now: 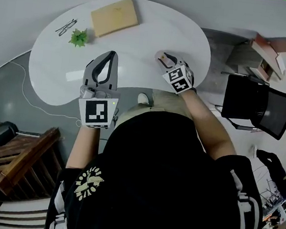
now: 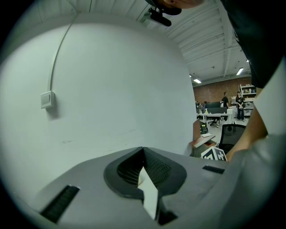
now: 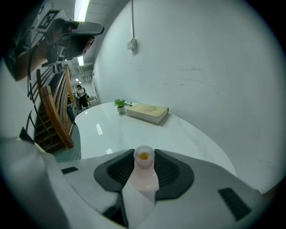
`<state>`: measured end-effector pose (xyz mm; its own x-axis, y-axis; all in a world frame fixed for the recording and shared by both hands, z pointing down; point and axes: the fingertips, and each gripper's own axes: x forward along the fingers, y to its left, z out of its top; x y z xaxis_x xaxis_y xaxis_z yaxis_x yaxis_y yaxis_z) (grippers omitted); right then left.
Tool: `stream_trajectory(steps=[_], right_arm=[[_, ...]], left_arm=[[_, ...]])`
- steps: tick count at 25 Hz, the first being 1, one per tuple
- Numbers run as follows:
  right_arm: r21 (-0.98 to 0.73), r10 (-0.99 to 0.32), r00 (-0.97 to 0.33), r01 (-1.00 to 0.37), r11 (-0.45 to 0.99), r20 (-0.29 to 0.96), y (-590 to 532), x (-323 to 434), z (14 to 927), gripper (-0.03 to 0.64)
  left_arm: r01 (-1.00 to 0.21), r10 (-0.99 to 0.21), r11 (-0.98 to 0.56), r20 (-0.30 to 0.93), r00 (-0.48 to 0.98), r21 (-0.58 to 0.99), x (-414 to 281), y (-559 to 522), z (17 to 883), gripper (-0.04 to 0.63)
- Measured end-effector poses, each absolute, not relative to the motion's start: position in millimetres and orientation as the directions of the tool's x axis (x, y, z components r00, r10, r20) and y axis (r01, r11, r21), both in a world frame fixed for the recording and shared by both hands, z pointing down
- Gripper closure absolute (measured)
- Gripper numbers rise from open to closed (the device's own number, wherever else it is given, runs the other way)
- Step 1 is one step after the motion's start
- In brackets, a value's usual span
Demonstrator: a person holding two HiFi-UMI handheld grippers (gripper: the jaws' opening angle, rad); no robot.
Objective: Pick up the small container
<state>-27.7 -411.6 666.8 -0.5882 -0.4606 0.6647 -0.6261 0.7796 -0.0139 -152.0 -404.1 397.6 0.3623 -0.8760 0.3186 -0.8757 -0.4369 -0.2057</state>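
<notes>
White and glossy, the kidney-shaped counter [image 1: 140, 44] is seen from above, with both grippers held over its near side. The right gripper [image 1: 163, 58] is held above the counter's right-hand lobe, its marker cube turned up towards the head camera. In the right gripper view the small container [image 3: 144, 166] is found between its fingers [image 3: 172, 172]. It is a pale, translucent little vessel, kept upright, with something orange seen in its round top. The dark ribbed pads are closed against it on both sides, so it is gripped. Whether its base rests on the counter cannot be told, since its lower end is not shown.

The left gripper [image 1: 111, 54] is held to the left of the right one, well apart from it, over the counter's near edge. Its fingers [image 2: 123, 172] are brought together at the tips and nothing is held between them. In the left gripper view only a pale wall is faced beyond them.

At the far side of the counter a tan book [image 1: 114, 16] is laid flat. Just left of it a small green plant [image 1: 79, 38] is set, and a pair of glasses [image 1: 66, 26] is laid beside the plant. A black office chair [image 1: 257, 106] is placed on the floor to the right of the counter, and a wooden stair rail [image 1: 20, 156] is seen at lower left.
</notes>
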Motion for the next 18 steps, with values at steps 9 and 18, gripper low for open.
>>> stream_trajectory(steps=[9, 18], right_arm=[[-0.041, -0.455, -0.597, -0.633, 0.773, 0.66, -391.7, -16.5, 605.9, 0.462], [-0.032, -0.455, -0.608, -0.621, 0.783, 0.65, -375.5, -8.7, 532.7, 0.462]], left_arm=[[-0.874, -0.878, -0.445, 0.289, 0.382, -0.196, -157.7, -386.9, 388.5, 0.574], [-0.856, -0.866, -0.477, 0.271, 0.42, -0.2, -149.8, -376.5, 377.5, 0.574]])
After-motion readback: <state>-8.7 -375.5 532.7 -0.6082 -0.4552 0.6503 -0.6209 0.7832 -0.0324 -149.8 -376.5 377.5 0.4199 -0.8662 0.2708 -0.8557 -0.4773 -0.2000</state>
